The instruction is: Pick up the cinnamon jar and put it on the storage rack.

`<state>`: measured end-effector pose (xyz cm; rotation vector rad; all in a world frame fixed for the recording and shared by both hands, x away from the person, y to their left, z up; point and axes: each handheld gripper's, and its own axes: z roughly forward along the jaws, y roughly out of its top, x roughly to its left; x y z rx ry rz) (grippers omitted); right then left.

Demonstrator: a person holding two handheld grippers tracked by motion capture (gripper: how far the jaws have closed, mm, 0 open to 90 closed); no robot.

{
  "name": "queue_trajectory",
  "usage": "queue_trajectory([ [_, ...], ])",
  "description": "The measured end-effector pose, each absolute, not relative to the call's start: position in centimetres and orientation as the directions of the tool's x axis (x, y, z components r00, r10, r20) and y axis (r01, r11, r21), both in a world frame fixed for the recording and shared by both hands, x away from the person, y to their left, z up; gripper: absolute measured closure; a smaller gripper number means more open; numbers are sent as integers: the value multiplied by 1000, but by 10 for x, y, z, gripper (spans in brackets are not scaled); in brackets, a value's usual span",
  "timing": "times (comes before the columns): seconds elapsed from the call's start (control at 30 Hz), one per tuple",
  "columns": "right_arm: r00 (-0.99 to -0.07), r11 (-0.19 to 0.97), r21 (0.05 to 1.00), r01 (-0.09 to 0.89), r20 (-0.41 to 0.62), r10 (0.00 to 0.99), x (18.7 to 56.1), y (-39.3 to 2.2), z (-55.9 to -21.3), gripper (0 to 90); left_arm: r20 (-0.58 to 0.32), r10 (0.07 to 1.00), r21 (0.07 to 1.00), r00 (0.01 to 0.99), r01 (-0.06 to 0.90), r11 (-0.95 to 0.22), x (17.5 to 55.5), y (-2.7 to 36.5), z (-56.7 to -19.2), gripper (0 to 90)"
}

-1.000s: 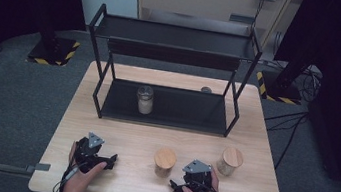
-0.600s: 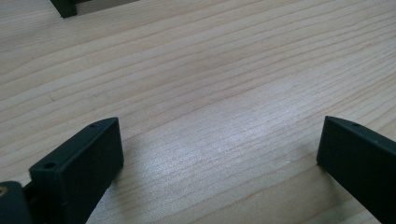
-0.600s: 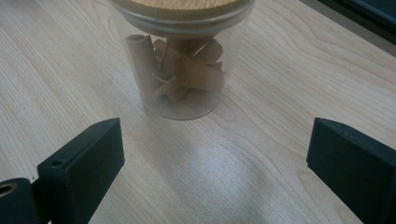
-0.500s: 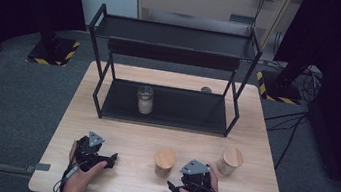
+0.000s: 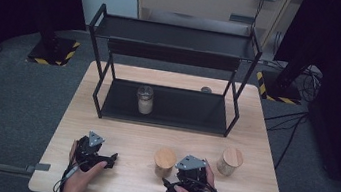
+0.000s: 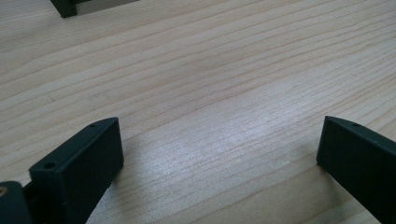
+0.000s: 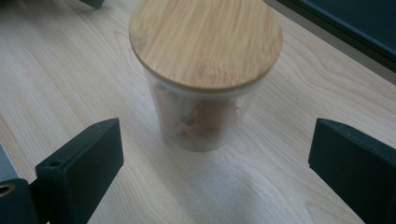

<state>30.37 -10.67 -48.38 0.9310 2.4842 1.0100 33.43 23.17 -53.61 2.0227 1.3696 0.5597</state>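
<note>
Two glass jars with bamboo lids stand on the wooden table (image 5: 117,134): one near the front middle (image 5: 165,161) and one further right (image 5: 230,160). My right gripper (image 5: 182,176) rests just right of the middle jar. In the right gripper view that jar (image 7: 205,42) stands close ahead with brown contents, and the gripper (image 7: 215,144) is open, its jaws wide to either side and touching nothing. My left gripper (image 5: 99,155) lies at the front left, open (image 6: 219,140) over bare wood. A third jar with white contents (image 5: 145,100) sits on the rack's lower shelf.
A black two-tier metal rack (image 5: 177,36) takes up the back half of the table; one of its feet (image 6: 65,7) and its lower shelf (image 7: 355,23) show in the gripper views. A small dark round object (image 5: 205,89) lies behind the rack.
My right gripper has edged slightly left, toward the middle jar. The left gripper and the jars have stayed put.
</note>
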Motion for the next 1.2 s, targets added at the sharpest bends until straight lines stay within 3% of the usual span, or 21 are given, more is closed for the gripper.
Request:
queue_trajectory([
  [1.2, -761, 590, 676, 443, -65, 646, 327, -70, -480, 56, 2, 929, 699, 371, 663, -266, 334, 232, -536, 0],
])
